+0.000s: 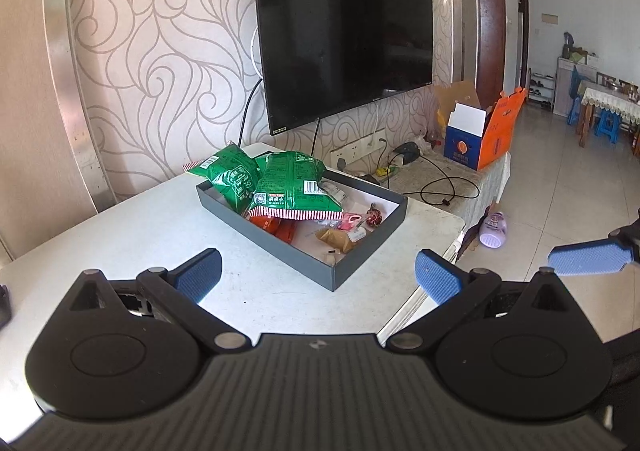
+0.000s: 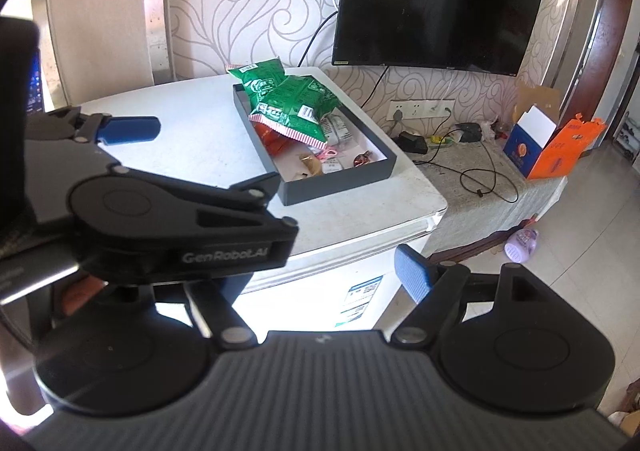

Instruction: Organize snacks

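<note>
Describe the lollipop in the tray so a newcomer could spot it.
On the white table below the television sits a dark tray of snacks. The lollipop lies near its right wall, beside a pink wrapper: the only round, dark red, shiny piece.

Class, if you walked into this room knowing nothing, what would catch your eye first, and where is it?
The green snack bags stand out, heaped at the far end of a dark shallow box on the white table. Behind them, a big black television hangs on swirl-patterned wallpaper. To the right, an orange carton sits on a low bench.
</note>
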